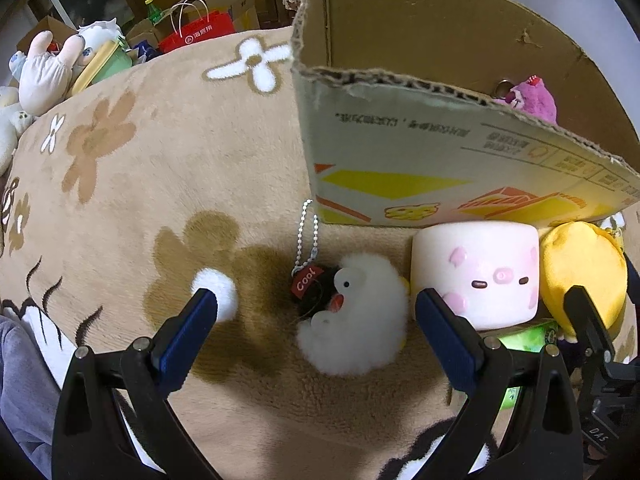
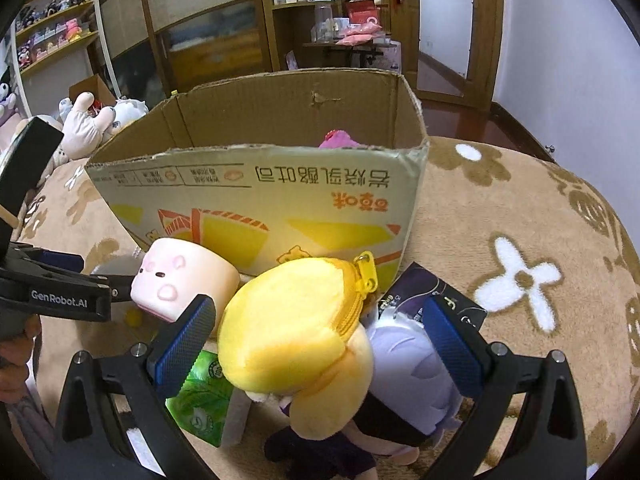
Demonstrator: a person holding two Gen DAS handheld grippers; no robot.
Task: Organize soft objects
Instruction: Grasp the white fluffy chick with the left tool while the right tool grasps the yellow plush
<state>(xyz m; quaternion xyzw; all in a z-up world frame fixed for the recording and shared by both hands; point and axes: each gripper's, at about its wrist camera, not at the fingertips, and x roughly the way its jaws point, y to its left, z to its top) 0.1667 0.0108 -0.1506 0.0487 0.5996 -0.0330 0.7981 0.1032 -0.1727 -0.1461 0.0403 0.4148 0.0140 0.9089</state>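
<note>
Straddling fluffy white plush [image 1: 354, 316] with left gripper [image 1: 316, 304] open; right gripper [image 2: 320, 316] open around yellow plush [image 2: 292, 336], near cardboard box [image 2: 256, 204] on blanket [image 2: 520, 240].

A tan fleece blanket [image 1: 168, 184] patterned with brown and white flowers covers the surface. At 11 o'clock in the left wrist view, a red shopping bag [image 1: 198, 32] with white handles sits beyond its far edge, a green bottle [image 1: 154, 11] just left of it. In the right wrist view, wooden shelves [image 2: 52, 36] of small figures stand at 10 o'clock, a wooden cabinet [image 2: 304, 12] at 12, and a wooden door [image 2: 400, 12] at 1.
</note>
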